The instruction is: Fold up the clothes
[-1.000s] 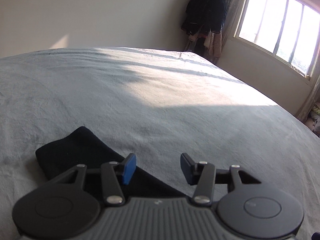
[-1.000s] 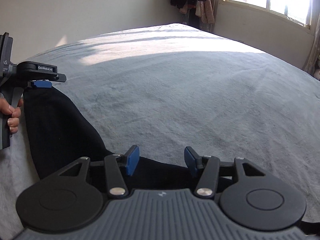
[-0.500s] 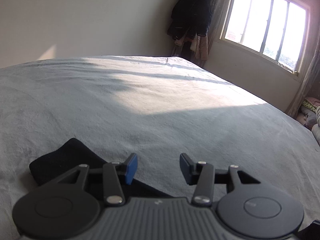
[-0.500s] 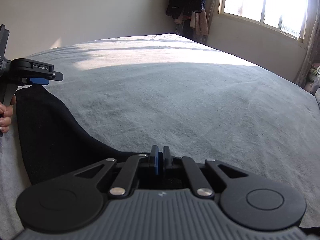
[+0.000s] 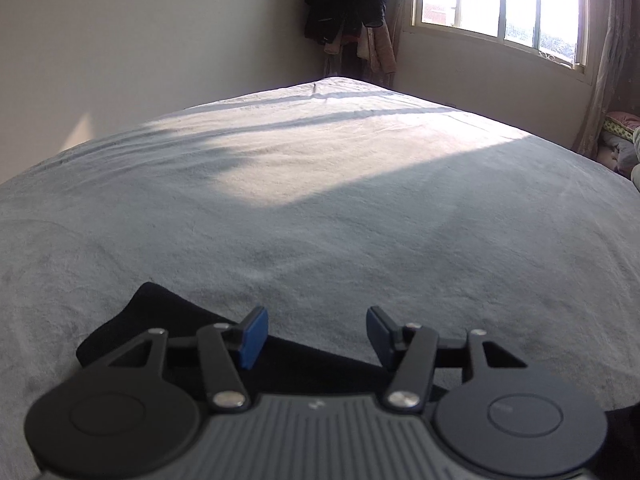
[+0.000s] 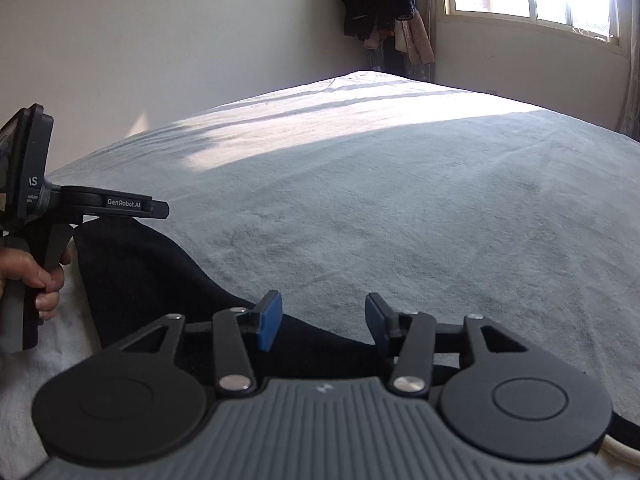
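"GenRobot.AI" on left hand-held gripper (image 6: pixel 160 211)

Two hand-held grippers, both with jaws parted and opening

The left gripper (image 5: pixel 314 336) fills the bottom of its own view, blue pads apart, nothing pressed between them; in the right wrist view it reaches in from the left edge, seen side-on, with the person's left hand (image 6: pixel 30 276) curled round its handle at the lower left. The right gripper (image 6: pixel 322 322) sits at the bottom centre of its view, pads likewise spread and clamping nothing.

Hard window (image 5: pixel 500 0) glare, sunlit bed (image 5: pixel 320 168) patch, fisheye-curved edges.
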`<state>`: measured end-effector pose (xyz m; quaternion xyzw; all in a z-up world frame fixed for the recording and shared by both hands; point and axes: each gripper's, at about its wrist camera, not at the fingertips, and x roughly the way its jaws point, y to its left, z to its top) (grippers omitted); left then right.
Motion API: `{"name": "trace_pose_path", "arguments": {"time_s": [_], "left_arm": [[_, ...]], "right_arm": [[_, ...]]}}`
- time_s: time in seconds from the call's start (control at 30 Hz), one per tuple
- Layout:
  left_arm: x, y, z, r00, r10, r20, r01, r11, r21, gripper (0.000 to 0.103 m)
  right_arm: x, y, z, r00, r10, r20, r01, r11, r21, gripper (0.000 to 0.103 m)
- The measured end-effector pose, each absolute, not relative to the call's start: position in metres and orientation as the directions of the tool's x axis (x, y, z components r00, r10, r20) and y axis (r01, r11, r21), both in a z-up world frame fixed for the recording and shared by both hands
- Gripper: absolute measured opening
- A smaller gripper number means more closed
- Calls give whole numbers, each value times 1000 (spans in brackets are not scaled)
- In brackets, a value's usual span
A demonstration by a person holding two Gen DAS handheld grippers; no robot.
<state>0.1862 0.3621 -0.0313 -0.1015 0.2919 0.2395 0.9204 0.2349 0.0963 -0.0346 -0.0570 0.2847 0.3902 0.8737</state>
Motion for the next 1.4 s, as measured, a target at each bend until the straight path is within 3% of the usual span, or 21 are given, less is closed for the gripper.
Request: {"name": "trace_pose_path", "arguments": {"time_s": [0.27, 0.33, 0.4, 0.53, 0.57, 0.6, 0.63, 0.8, 0.87, 0.97, 1.13, 1.2, 1.33, 1.4], "left_arm": [[180, 383, -34, 724, 329, -606, -499, 857, -131, 30], [180, 391, -39, 723, 308, -618, -505, 847, -169, 28], [179, 395, -41, 724, 299, -621, -508, 840, -188, 28], [178, 400, -45, 728, 280, -626, -511, 830, -223, 28], [178, 402, -47, 729, 274, -627, -510, 828, -232, 28], [177, 403, -48, 731, 269, -627, -510, 827, -239, 28], [177, 403, -48, 733, 266, -627, -508, 826, -244, 28], [175, 405, -48, 739, 262, -621, -506, 824, -254, 28], [177, 402, -49, 731, 274, -625, -509, 829, -232, 28], [177, 401, -47, 731, 277, -624, -505, 834, -222, 28], [172, 399, -38, 783, 216, -584, -438, 858, -270, 28], [173, 392, -35, 811, 136, -569, -353, 890, -290, 28], [180, 369, -35, 832, -150, -534, -75, 923, -377, 28], [185, 350, -39, 801, -230, -552, 27, 936, -351, 28]], "right_arm": [[263, 161, -25, 354, 702, -618, -784, 583, 212, 52], [273, 176, -28, 309, 707, -636, -780, 571, 256, 48], [279, 193, -34, 269, 706, -655, -774, 564, 290, 37], [269, 222, -44, 263, 668, -697, -798, 556, 233, 32], [264, 227, -45, 271, 658, -702, -810, 550, 203, 25], [259, 232, -46, 279, 650, -707, -822, 542, 174, 7], [255, 235, -46, 291, 643, -709, -826, 542, 152, 3], [233, 241, -39, 434, 630, -644, -825, 565, -4, 3], [238, 245, -45, 434, 614, -659, -820, 573, -6, 3], [248, 228, -40, 459, 618, -638, -774, 631, 54, 16], [252, 179, -23, 498, 609, -617, -698, 704, 131, 16], [241, 164, -22, 517, 580, -629, -684, 722, 103, 16], [218, 142, -27, 532, 535, -656, -672, 738, 56, 16], [215, 138, -36, 524, 515, -679, -668, 742, 47, 16]]}}
